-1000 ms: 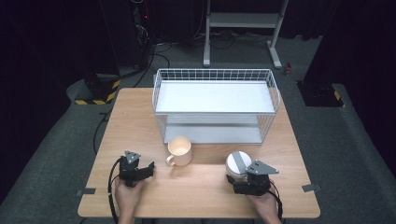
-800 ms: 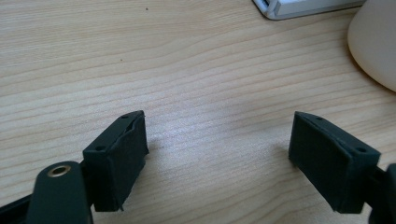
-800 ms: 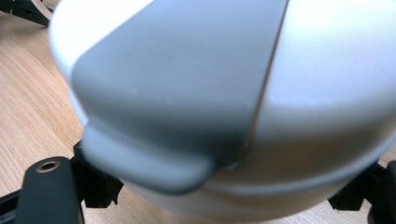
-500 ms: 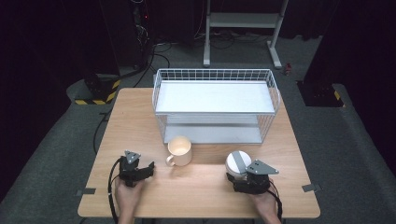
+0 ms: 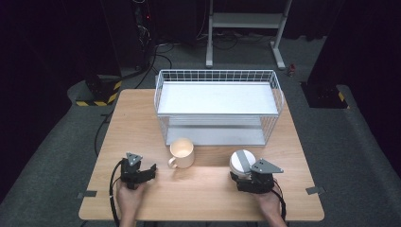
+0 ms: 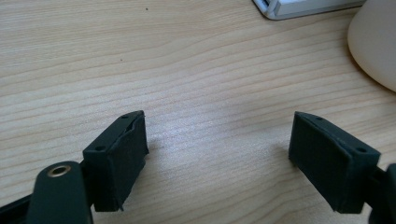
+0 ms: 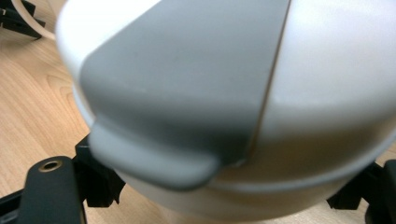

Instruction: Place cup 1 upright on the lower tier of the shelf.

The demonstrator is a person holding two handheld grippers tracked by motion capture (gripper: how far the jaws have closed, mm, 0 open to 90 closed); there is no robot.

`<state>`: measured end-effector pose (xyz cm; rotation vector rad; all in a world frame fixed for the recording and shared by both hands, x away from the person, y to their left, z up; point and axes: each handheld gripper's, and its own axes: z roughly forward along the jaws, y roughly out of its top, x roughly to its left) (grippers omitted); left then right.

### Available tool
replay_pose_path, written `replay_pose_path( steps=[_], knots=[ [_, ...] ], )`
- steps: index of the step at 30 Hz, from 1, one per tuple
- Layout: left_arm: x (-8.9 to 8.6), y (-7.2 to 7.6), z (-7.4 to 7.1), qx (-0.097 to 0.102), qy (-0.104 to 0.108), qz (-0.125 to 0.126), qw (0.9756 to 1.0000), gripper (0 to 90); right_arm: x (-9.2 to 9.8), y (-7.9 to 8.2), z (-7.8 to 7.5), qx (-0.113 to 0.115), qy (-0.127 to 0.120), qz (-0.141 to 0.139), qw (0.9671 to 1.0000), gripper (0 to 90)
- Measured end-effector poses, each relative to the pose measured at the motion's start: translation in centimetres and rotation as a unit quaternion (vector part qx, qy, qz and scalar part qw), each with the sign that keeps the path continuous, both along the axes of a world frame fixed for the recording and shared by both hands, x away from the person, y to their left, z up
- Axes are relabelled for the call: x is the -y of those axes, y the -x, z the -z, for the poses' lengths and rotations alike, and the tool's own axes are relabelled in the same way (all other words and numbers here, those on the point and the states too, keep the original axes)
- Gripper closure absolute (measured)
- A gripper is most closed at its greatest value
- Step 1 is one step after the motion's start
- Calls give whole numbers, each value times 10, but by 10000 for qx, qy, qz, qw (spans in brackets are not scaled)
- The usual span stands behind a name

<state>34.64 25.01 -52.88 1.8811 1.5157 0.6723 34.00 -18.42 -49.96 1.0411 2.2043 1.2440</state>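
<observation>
From above, my left gripper (image 5: 150, 169) rests on the table (image 5: 142, 118), mug (image 5: 182, 152) just right of its jaws; my right gripper (image 5: 249, 171) meets a white container (image 5: 240, 161). A wire rack (image 5: 217, 104) stands beyond.

My left gripper (image 6: 217, 144) gapes wide over bare wood, mug (image 6: 373, 42) ahead right.

My right gripper (image 7: 224, 196) straddles the container (image 7: 280, 93); whether it grips, I cannot tell.

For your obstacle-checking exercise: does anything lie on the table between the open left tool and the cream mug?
Nothing visible does. In the high view, bare wooden table separates the left tool from the cream mug. The left gripper view shows only wood grain between its spread jaws, with the mug at upper right.
</observation>
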Motion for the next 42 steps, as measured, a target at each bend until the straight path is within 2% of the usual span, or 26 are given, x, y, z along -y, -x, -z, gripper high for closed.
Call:
replay_pose_path(
  steps=[18, 42],
  knots=[
    [0, 0, 0, -1, 3, 0, 10000, 195, 9, -16, -6, -5, -52, 190, 9998, 182],
    [0, 0, 0, 0, 5, 0, 10000, 195, 13, -54, -15, -55, -50, 547, 9985, 182]
  ],
)
